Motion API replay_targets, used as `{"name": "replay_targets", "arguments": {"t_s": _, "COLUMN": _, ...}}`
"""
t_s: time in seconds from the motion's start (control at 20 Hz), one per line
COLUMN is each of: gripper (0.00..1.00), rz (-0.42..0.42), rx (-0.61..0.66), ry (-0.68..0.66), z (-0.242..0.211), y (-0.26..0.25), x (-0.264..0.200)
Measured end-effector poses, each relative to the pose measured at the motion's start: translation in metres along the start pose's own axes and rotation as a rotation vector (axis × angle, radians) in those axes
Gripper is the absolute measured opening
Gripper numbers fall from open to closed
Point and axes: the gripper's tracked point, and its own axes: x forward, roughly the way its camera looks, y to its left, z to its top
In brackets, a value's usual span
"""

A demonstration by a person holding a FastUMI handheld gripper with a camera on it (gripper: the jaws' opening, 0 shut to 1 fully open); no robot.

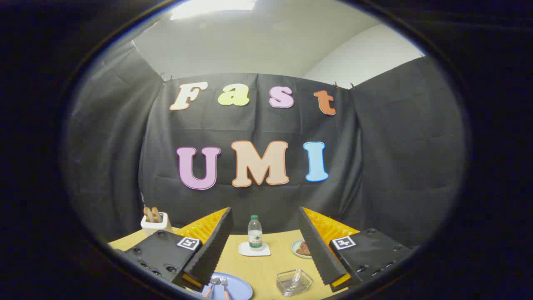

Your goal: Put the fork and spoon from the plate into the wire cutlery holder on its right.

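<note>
Nearest us, our gripper (264, 241) has its fingers spread wide, holding nothing above the yellow table (266, 266). Low between the fingers lies the blue plate (237, 289) carrying fork (225, 287) and spoon (211, 285); right of it sits a clear container (295, 282), perhaps the holder. Beyond stands a water bottle (255, 232).

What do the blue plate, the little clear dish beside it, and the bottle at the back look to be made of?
The blue plate looks like matte plastic or glazed ceramic; its even colour leaves that open. The clear dish seems glass or hard plastic: see-through with bright glints. The bottle looks like thin clear plastic with a green cap. The open gripper holds nothing; its fingers look like ribbed black rubber.
</note>
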Motion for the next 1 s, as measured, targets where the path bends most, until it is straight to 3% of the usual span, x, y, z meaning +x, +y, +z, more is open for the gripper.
{"name": "replay_targets", "arguments": {"t_s": 0.5, "gripper": 0.99, "rz": 0.089, "rx": -0.099, "ry": -0.02, "z": 0.006, "y": 0.046, "x": 0.004}}
{"name": "replay_targets", "arguments": {"t_s": 1.0, "gripper": 0.99, "rz": 0.099, "rx": -0.062, "ry": 0.0, "z": -0.003, "y": 0.049, "x": 0.003}}
